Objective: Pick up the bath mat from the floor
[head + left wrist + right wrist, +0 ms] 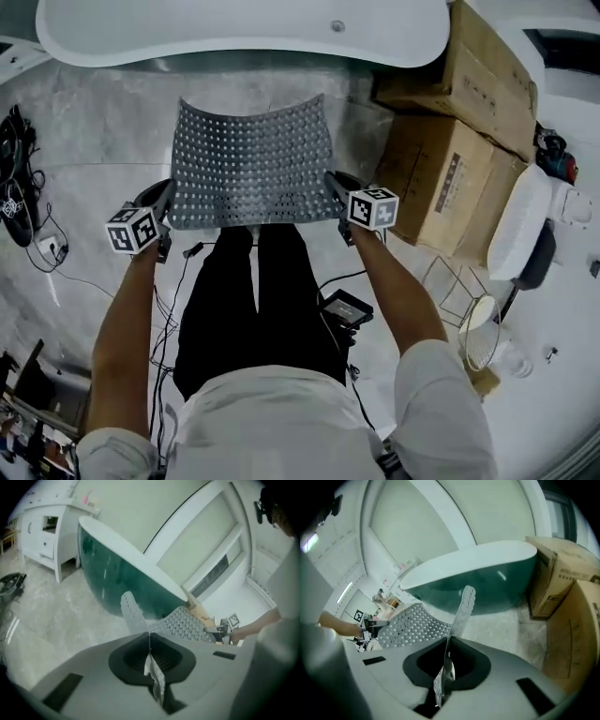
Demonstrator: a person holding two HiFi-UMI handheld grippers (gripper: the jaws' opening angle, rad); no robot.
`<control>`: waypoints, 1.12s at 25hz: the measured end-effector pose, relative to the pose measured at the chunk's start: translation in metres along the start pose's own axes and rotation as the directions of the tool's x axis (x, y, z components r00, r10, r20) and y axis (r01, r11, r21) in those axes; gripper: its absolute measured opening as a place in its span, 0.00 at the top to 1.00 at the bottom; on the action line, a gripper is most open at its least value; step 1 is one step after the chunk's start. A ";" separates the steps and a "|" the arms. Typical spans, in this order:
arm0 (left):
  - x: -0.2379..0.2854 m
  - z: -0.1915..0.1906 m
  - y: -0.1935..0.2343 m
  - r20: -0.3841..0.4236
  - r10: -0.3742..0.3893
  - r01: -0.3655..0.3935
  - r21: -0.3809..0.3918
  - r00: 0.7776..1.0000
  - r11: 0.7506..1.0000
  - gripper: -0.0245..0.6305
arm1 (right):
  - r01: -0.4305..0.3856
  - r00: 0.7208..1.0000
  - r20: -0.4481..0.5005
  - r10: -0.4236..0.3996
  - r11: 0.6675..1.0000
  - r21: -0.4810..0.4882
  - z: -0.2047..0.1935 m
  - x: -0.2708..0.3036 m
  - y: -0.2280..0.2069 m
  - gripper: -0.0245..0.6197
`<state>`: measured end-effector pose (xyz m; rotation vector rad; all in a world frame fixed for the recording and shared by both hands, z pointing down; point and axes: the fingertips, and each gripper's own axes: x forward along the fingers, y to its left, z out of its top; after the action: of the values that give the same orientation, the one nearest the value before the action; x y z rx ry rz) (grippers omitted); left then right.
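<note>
The grey perforated bath mat point(251, 161) hangs in the air, stretched between my two grippers, above the marble floor in front of the bathtub point(244, 33). My left gripper point(169, 202) is shut on the mat's near left corner. The right gripper point(334, 187) is shut on its near right corner. In the left gripper view the mat's edge point(133, 616) runs up from the closed jaws, and the rest of the mat sags off to the right. The right gripper view shows the mat point(461, 609) pinched edge-on, with its sheet spreading left toward the other gripper point(370, 623).
Cardboard boxes point(450, 141) are stacked at the right beside the tub. A white toilet point(525, 230) and a wire basket point(459, 286) stand further right. Black cables point(23, 178) lie on the floor at the left. My own legs point(253, 300) are just below the mat.
</note>
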<state>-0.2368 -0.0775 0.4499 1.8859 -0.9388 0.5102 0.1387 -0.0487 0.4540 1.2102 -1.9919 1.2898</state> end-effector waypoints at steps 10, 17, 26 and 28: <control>-0.200 0.201 -0.185 0.340 -0.291 0.196 0.286 0.894 0.938 0.94 | 0.006 0.894 0.435 0.106 0.968 -0.250 0.178 -0.276 0.140 0.90; -0.319 0.270 -0.327 0.431 -0.427 0.154 0.537 0.795 0.829 0.94 | 0.055 0.732 0.643 0.222 0.923 -0.381 0.217 -0.430 0.215 0.90; -0.405 0.275 -0.415 0.491 -0.531 0.186 0.590 0.691 0.786 0.94 | 0.081 0.576 0.749 0.327 0.889 -0.451 0.206 -0.506 0.261 0.90; -0.408 0.263 -0.440 0.498 -0.546 0.195 0.592 0.674 0.782 0.94 | 0.085 0.571 0.746 0.343 0.879 -0.469 0.196 -0.520 0.261 0.90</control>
<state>-0.1558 -0.0295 -0.1981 2.7553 -0.8220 -0.2417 0.1865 0.0382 -0.1518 1.5774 -2.8555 0.1579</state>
